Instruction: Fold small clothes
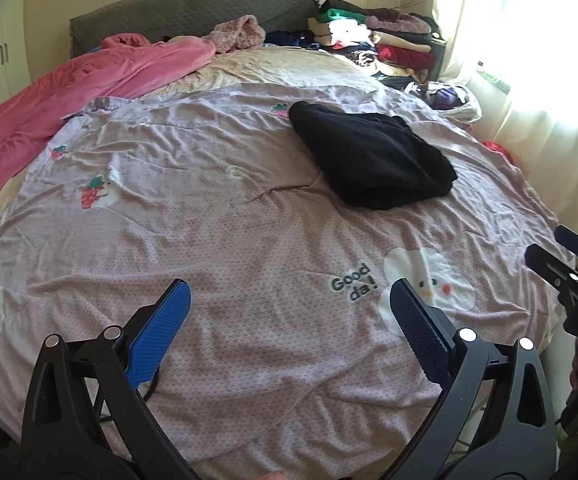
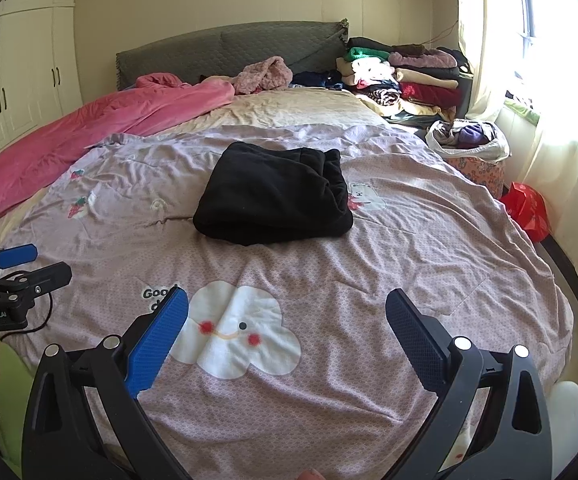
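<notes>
With the left gripper (image 1: 289, 320) and right gripper (image 2: 287, 320) both spread wide and empty near the bed's (image 2: 429, 240) foot edge, you face the folded black garment (image 2: 273, 194) mid-bed, judged finished; next, fetch another

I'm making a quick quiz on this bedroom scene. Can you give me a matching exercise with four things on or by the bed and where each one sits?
Things:
1. black garment
2. pink blanket
3. stack of clothes
4. red bag

Places:
a. on the floor by the curtain
b. along the bed's left side
c. middle of the purple cover
d. far right corner, near the headboard

Pairs: 1-c, 2-b, 3-d, 4-a
</notes>
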`<state>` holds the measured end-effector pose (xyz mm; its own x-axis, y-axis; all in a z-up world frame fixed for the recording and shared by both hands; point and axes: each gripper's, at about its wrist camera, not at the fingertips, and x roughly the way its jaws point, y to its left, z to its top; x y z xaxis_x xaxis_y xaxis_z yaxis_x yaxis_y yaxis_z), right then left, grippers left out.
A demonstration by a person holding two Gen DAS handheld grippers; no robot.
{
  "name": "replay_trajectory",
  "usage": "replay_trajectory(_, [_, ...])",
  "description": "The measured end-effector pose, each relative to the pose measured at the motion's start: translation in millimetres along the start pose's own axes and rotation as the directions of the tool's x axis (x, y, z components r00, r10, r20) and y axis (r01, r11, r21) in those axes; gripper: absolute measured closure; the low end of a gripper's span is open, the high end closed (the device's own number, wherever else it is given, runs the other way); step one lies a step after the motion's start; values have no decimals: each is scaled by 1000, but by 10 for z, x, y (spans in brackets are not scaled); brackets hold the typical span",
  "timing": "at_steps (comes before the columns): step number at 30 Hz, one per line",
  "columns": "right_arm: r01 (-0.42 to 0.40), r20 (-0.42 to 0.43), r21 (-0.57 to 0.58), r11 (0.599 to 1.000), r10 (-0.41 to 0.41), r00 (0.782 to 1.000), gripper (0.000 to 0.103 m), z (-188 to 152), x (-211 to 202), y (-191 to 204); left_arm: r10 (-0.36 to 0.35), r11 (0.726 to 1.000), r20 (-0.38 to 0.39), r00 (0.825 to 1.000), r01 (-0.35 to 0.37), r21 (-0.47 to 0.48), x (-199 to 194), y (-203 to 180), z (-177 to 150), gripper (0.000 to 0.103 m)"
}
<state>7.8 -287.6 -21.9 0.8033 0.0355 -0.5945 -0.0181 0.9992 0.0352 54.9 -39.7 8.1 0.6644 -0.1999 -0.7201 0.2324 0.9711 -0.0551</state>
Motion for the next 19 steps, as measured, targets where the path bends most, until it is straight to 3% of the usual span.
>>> replay_trajectory(3, [22, 0, 6, 1000, -22, 1000, 4, -29, -3, -18, -14, 1000, -19, 1000, 13, -25, -19, 81, 0, 9])
replay_trajectory(7, [103, -5, 75, 992, -102, 995, 4, -96, -27, -277, -29, 995, 73, 997, 36, -96, -331, 544, 92, 9])
replay_trajectory(11, [236, -29, 163, 958, -234, 972, 5, -214, -132, -778, 102, 976, 92, 990, -82, -204, -780, 1452, 270, 9])
replay_trajectory(14, [384, -66, 217, 897, -379, 923, 5, -358, -266, -1274, 270, 928, 90, 959, -235, -289, -1165, 2253, 367, 9])
replay_trajectory(18, [562, -171, 288, 775, -536, 827, 5, -673, -459, -1924, 437, 827, 15, 899, -395, -400, -1452, 3242, 388, 9])
replay_trajectory(19, [609, -213, 311, 730, -571, 793, 5, -803, -532, -2126, 470, 801, -3, 882, -429, -418, -1480, 3448, 386, 9])
